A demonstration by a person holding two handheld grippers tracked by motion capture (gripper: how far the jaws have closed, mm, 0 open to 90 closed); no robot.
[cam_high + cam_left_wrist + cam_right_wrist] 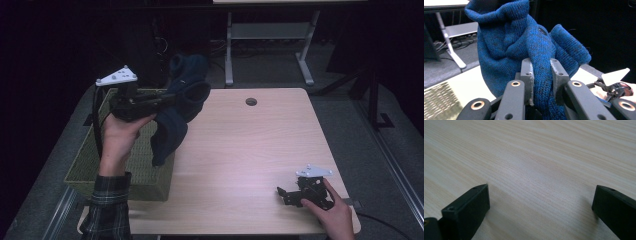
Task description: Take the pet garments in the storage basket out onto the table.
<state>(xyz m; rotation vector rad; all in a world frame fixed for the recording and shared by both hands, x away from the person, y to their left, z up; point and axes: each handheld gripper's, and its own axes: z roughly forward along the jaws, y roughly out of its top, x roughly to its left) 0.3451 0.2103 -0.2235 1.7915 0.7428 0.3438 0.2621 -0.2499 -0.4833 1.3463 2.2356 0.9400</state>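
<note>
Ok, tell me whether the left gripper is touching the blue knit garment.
Touching. In the left gripper view, the left gripper has both jaws pressed against a fold of the blue knit garment, pinching the fabric between them.

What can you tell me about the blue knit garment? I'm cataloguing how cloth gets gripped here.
The blue knit garment looks like thick, soft, ribbed wool, with a small dark button near a fold. It is bunched and crumpled, held up off the table, one end dangling over the woven basket at the table's left edge. The left gripper pinches a fold between its jaws; nothing else visibly touches it.
</note>
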